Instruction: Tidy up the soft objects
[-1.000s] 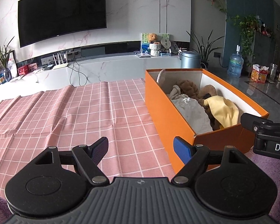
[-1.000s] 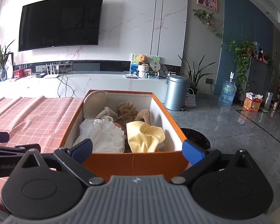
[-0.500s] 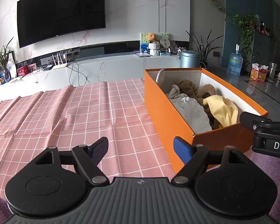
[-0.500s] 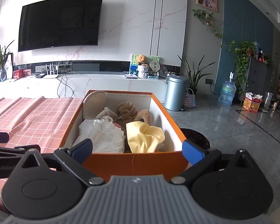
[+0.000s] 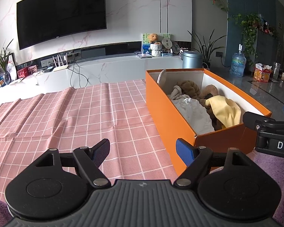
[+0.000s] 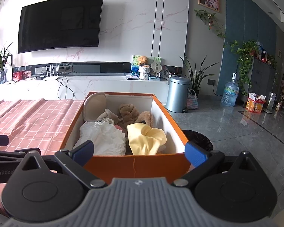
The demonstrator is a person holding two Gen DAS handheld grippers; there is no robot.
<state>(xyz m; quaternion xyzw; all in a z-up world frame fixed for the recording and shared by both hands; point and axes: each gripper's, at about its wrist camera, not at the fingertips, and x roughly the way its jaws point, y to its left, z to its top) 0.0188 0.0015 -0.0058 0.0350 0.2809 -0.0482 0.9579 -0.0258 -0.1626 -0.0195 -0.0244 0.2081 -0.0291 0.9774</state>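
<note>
An orange box (image 5: 166,113) (image 6: 134,163) stands on the pink checked tablecloth (image 5: 66,113) at its right end. It holds a white cloth (image 6: 104,138), a yellow cloth (image 6: 143,138), brown plush pieces (image 6: 128,111) and a beige slipper (image 6: 94,106). My left gripper (image 5: 143,150) is open and empty, low over the cloth, left of the box's near corner. My right gripper (image 6: 140,149) is open and empty, its fingers either side of the box's near end wall.
A black bin (image 6: 197,138) sits on the floor right of the box. A grey pedal bin (image 6: 178,96), plants and a water bottle (image 6: 230,92) stand behind. A TV (image 6: 58,20) hangs above a white console. Purple fabric (image 5: 274,162) lies below.
Both grippers have barely moved; the views are nearly the same. Nothing was taken hold of or let go.
</note>
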